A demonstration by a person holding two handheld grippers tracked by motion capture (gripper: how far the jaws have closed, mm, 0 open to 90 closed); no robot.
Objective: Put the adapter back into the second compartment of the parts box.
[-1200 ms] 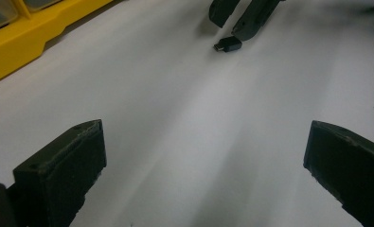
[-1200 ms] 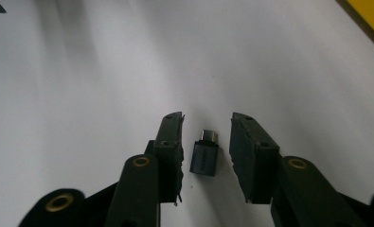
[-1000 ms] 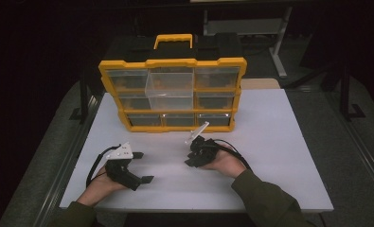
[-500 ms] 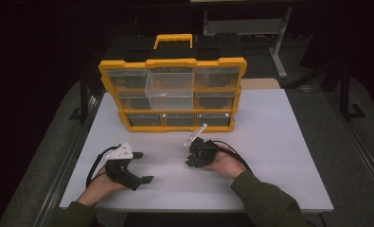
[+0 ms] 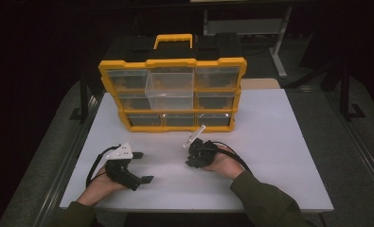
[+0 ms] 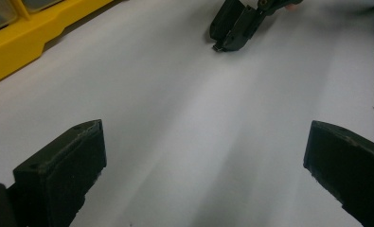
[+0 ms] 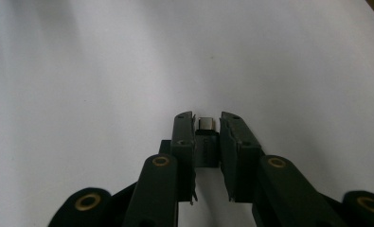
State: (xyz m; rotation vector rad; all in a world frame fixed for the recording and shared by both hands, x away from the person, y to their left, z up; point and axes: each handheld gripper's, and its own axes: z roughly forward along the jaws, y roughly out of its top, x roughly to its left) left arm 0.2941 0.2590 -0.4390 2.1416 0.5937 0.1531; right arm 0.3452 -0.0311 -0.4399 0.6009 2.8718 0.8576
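Big white tabletop (image 5: 279,142), yellow plastic organizer case with clear drawers (image 5: 171,94) at the back same as before, left gripper (image 5: 138,166) jaws wide and unmoved, right gripper (image 7: 206,124) nudged slightly, jaws pinching a small black plug with a metal tip (image 7: 205,130) just above the table

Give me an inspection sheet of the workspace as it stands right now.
Surface: white table top, bare around the grippers.
Job's things: yellow organizer case upright at the far side, one clear drawer pulled out; small black plug-like part with a metal tip.
Clutter: nothing seen.
Grippers: left gripper open, jaws wide apart; right gripper shut on the small part.
Cables: black cables trail from each gripper toward the person.
Surroundings: dark room, grey floor, table legs behind.
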